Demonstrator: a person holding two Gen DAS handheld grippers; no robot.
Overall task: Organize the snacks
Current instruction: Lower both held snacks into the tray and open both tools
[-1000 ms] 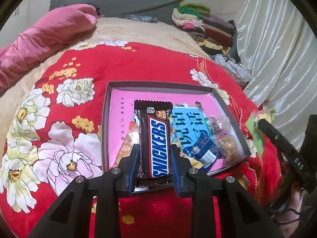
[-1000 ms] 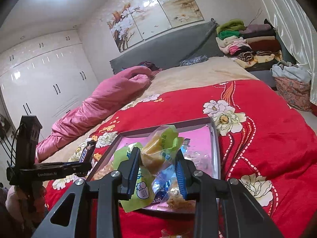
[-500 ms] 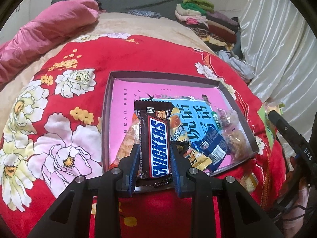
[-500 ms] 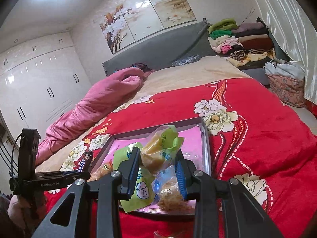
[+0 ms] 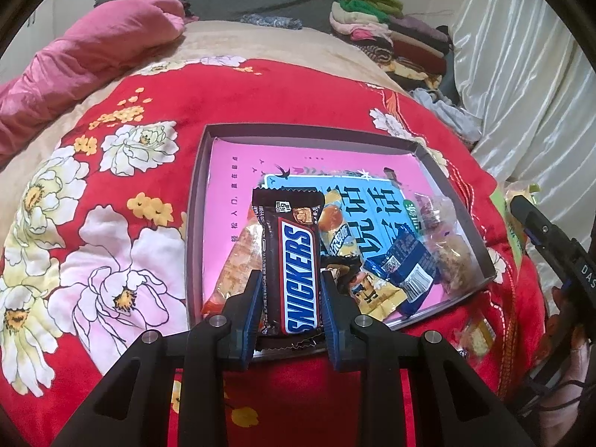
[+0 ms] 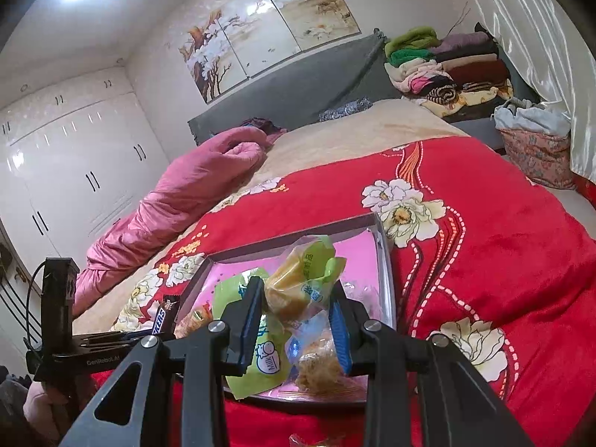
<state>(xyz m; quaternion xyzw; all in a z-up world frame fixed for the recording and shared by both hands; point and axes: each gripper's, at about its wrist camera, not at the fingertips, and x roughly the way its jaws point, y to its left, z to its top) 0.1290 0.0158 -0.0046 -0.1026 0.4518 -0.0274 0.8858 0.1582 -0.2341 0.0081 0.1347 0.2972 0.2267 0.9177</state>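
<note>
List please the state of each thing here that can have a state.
Left gripper: shut on brown Snickers bar, held over the tray's near edge.
Right gripper: shut on green-and-clear cake packet.
Shallow grey cardboard tray with pink floor: lidless, partly filled with snacks.
Blue wrapped snack: sealed, lying in tray.

Snickers bar [image 5: 294,272]: near end hidden behind left gripper [image 5: 289,311] fingers; covers the tray's near rim and part of orange packet [image 5: 238,264]
Tray [image 5: 199,186]: pink floor mostly hidden under packets; small print too small to read
Blue packet [image 5: 400,260]: label text too small to read
Right gripper [image 6: 298,326]: in the left view only a dark edge shows, cut off by the frame
Green-yellow packet [image 6: 301,279]: lower part hidden between the pads; contents unclear
Clear packet [image 6: 320,368]: contents blurred
Snack at bottom edge [image 6: 316,439]: cut off, kind unclear
Hand [image 6: 41,402]: mostly hidden, cut by frame
</note>
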